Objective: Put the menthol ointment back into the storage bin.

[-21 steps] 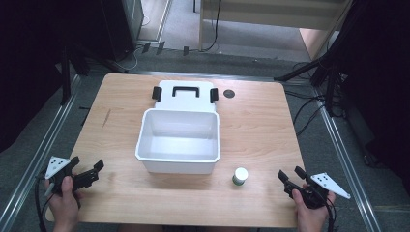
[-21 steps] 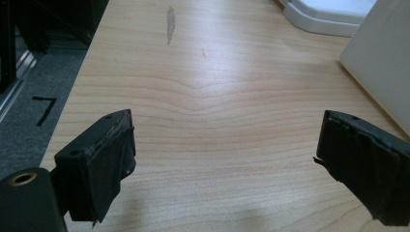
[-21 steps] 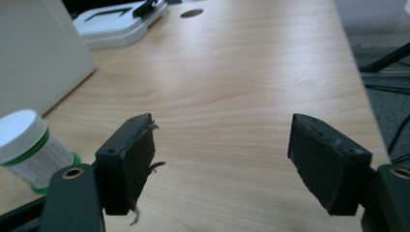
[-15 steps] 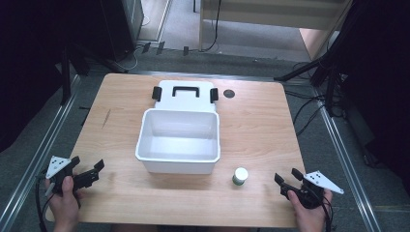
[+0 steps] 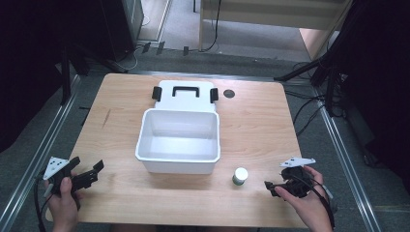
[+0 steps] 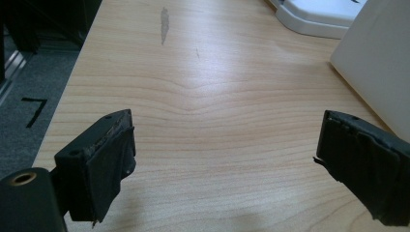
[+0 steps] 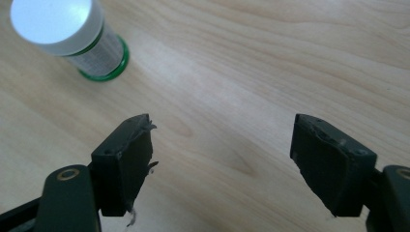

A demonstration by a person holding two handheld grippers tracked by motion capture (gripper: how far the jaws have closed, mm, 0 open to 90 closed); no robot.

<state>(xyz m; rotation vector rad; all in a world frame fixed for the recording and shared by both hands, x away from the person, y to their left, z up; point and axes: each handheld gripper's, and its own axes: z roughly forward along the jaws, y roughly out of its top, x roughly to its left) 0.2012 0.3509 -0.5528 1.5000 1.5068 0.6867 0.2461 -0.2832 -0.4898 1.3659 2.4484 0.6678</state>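
Note:
A small bottle (image 5: pixel 240 175) with a white cap and a green base stands upright on the wooden table, in front of the right corner of an open white bin (image 5: pixel 145 140). My right gripper (image 5: pixel 270 187) lies low at the front right, a short way right of the bottle, and points left at it. In the right gripper view its jaws stand open around bare wood (image 7: pixel 222 159), with the bottle (image 7: pixel 67 34) ahead at the upper left. At the front left my left gripper (image 5: pixel 95 173) is open over bare table (image 6: pixel 225 164), and the bin's wall (image 6: pixel 372 63) shows at its right.
The bin's white lid (image 5: pixel 183 94), with a black handle and black clasps, lies flat just behind the bin. A small black round spot (image 5: pixel 229 93) sits on the table right of the lid. Metal rails run along both sides of the table, with cables on the floor.
My right gripper has slid left along the front edge, closer to the bottle. The left gripper, bin and bottle have stayed where they were.

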